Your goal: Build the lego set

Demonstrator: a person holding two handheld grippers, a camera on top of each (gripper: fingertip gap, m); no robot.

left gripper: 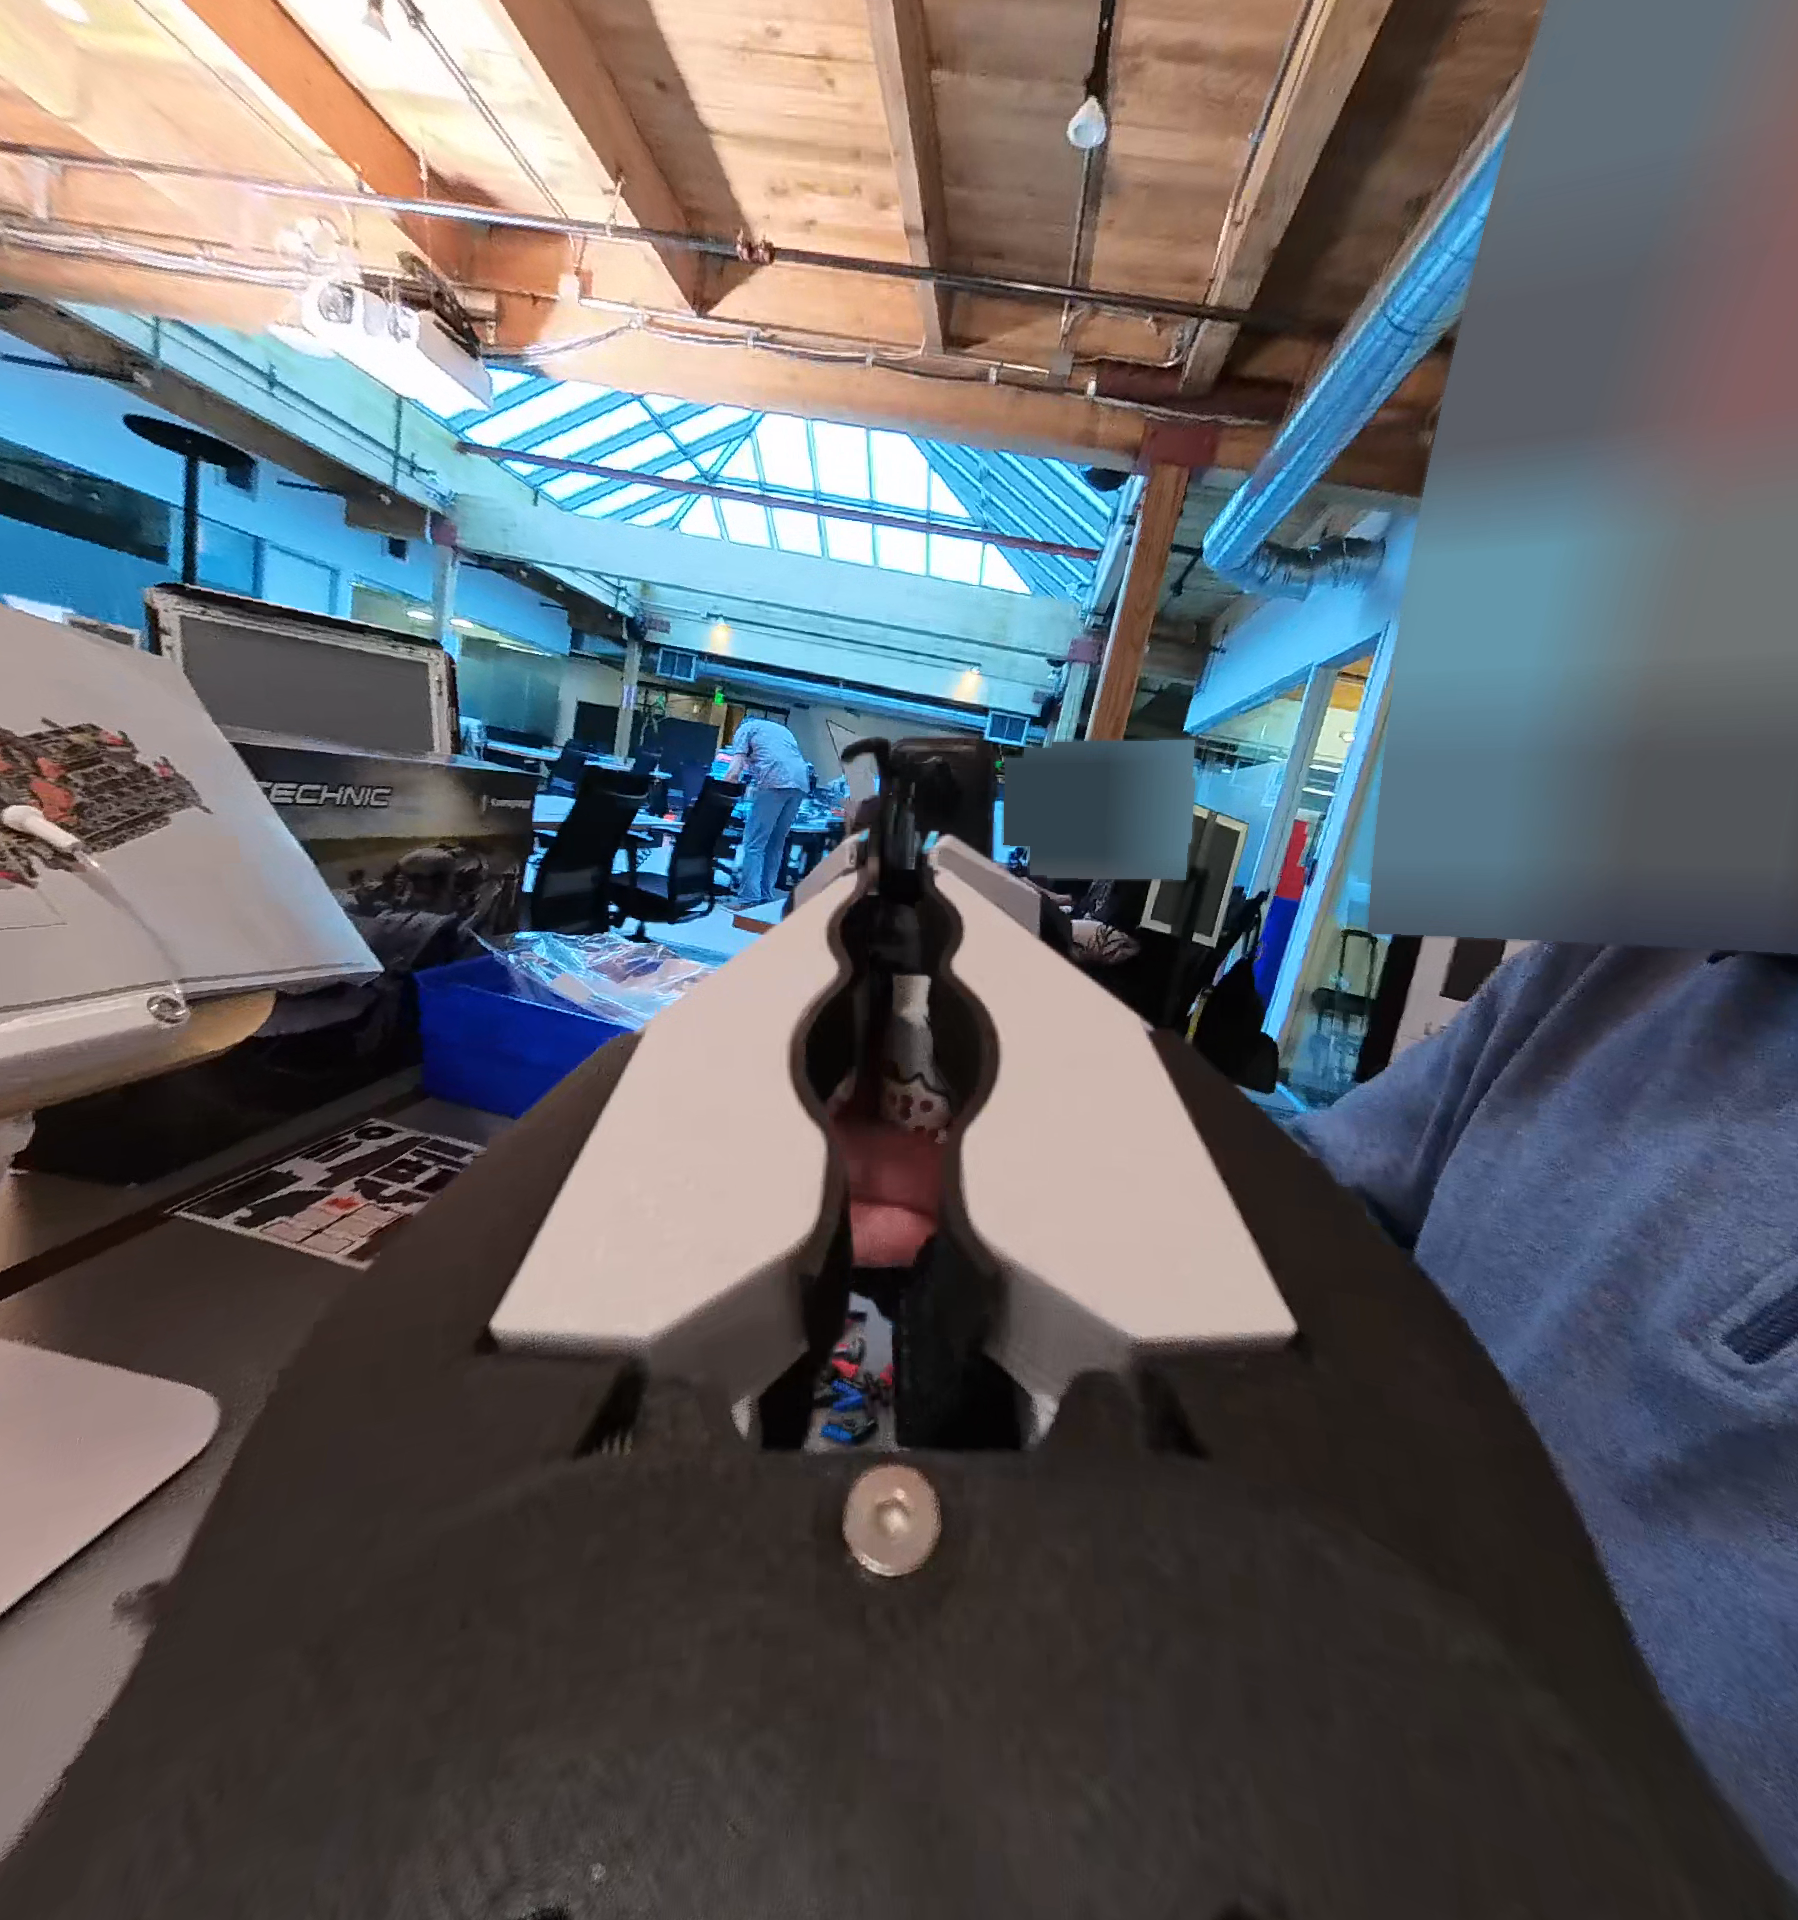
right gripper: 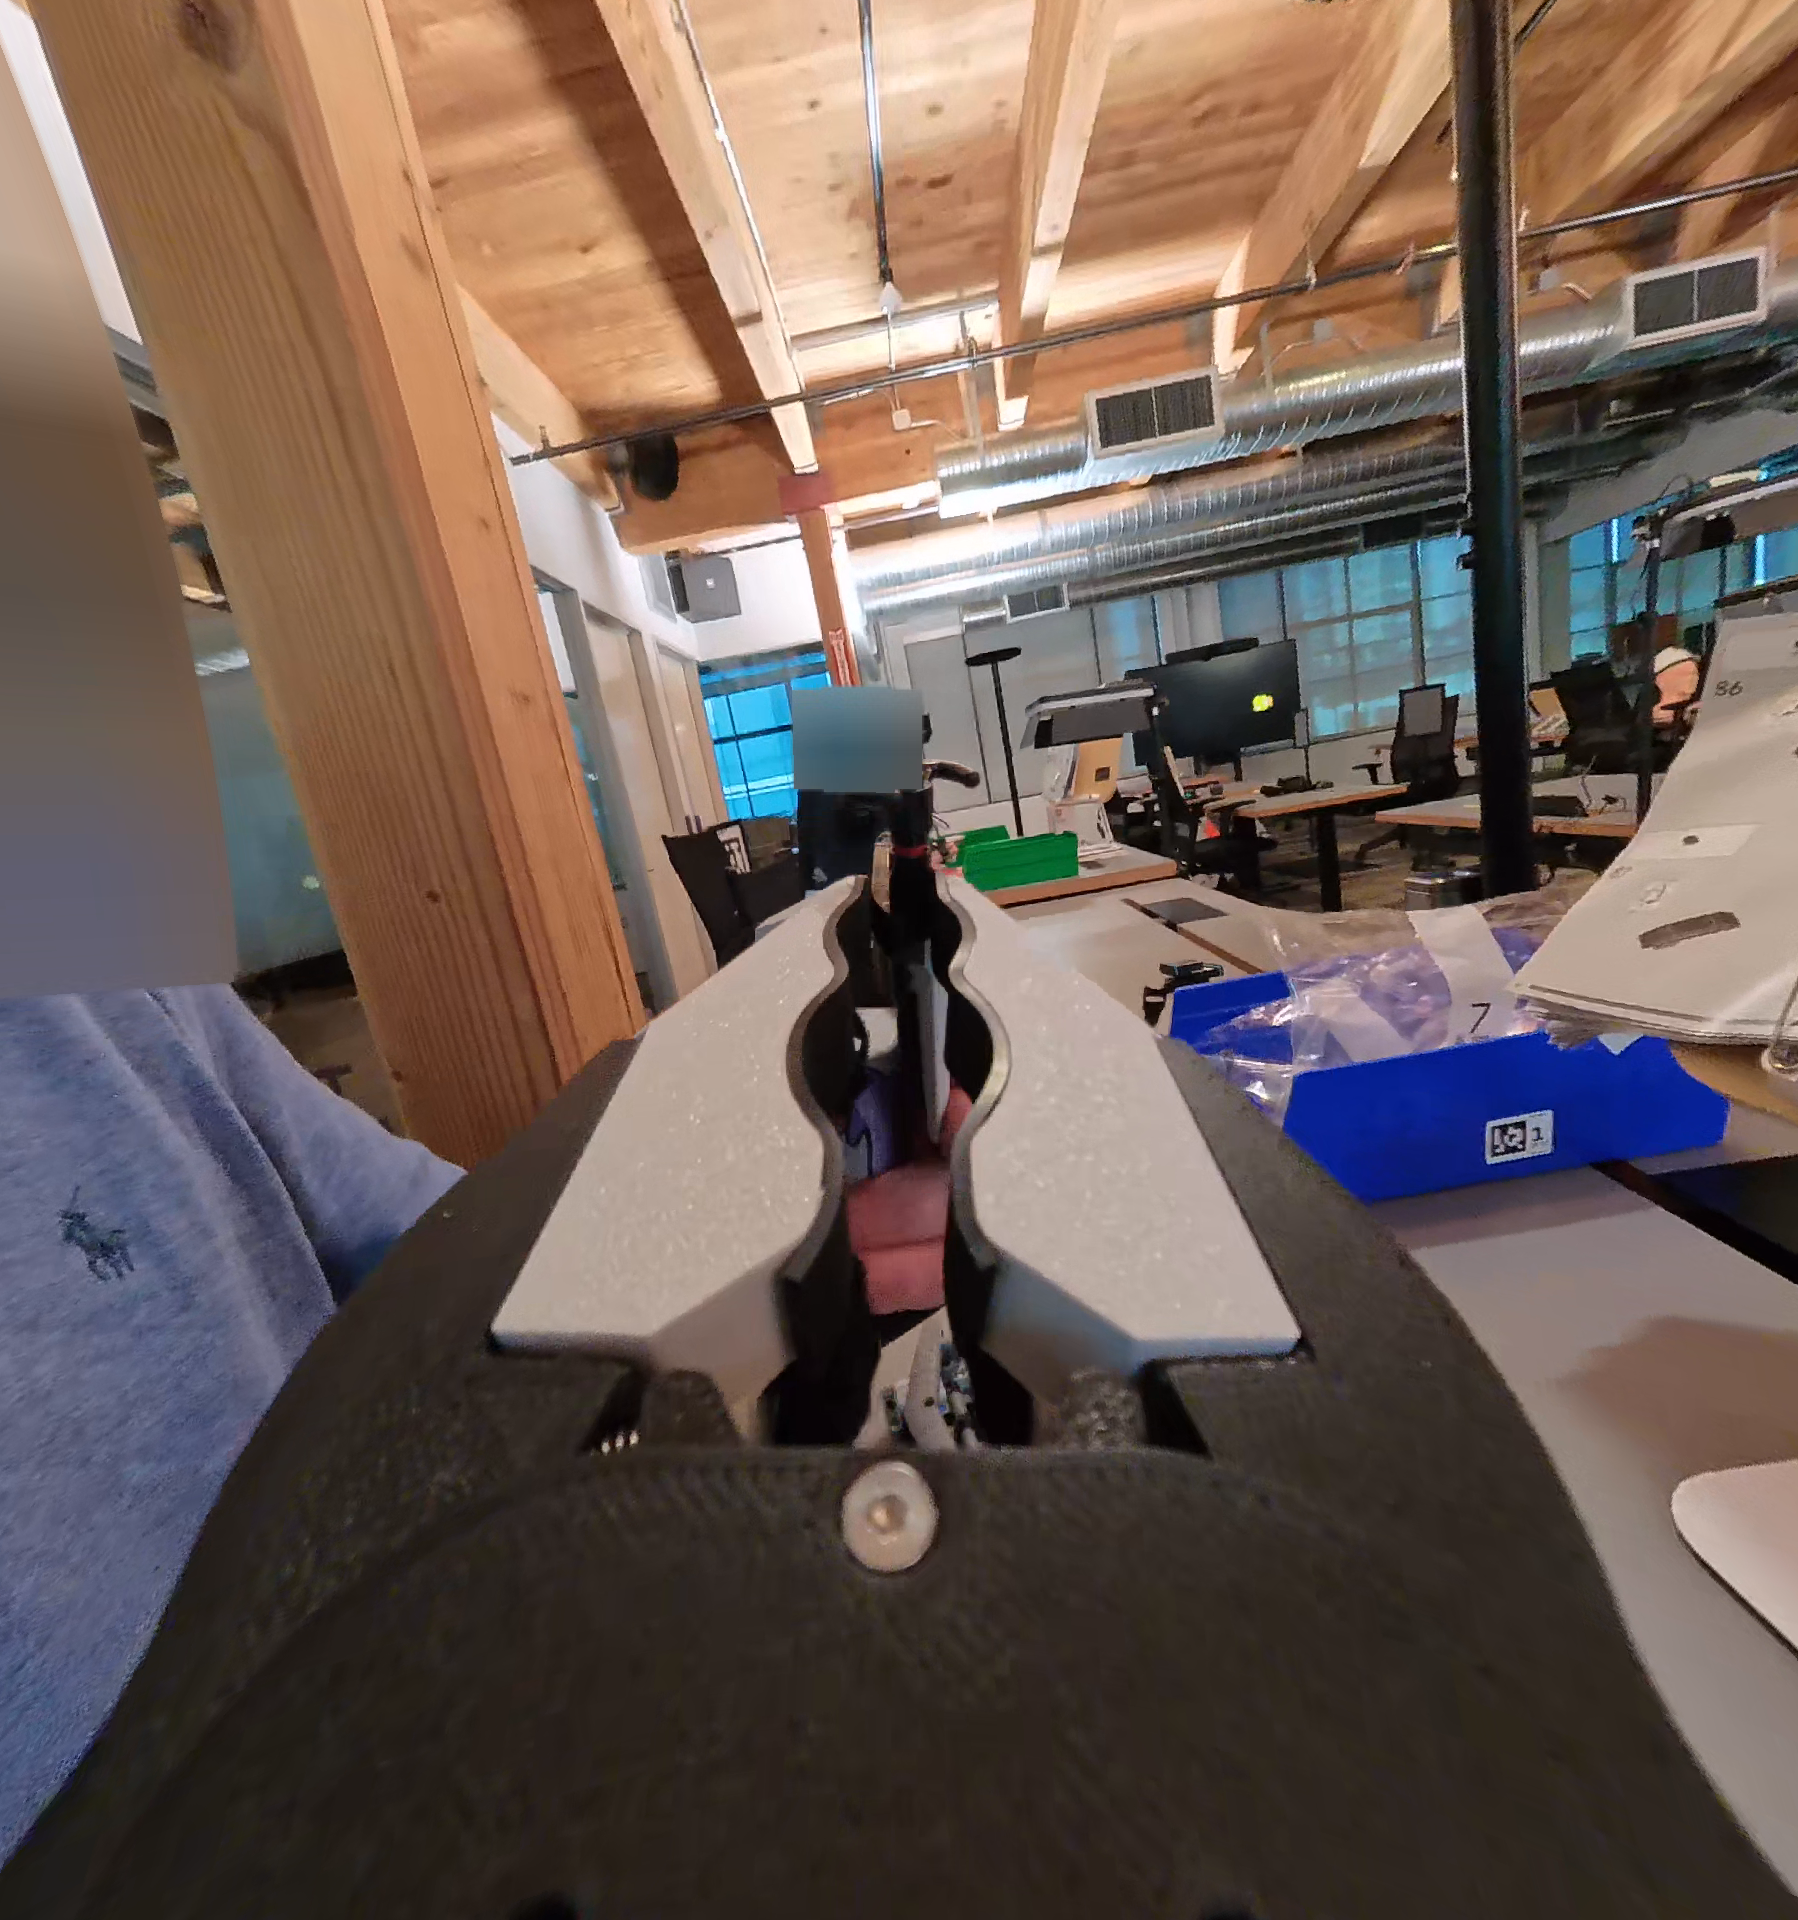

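Both grippers, left & right, are clamped on a black lego piece, apparently the same one, held up in mid-air; it's light, stiff, probably slippery, so grip the flat sides.

Left gripper: light grey fingers on a black body, with a black piece between them. Right gripper: same grey and black. Bin, right of frame: bright blue, white sticker. Sweater, lower left: heathered blue. Booklet, left of frame: white page, red-and-black diagram. Ceiling, top: warm tan wood.
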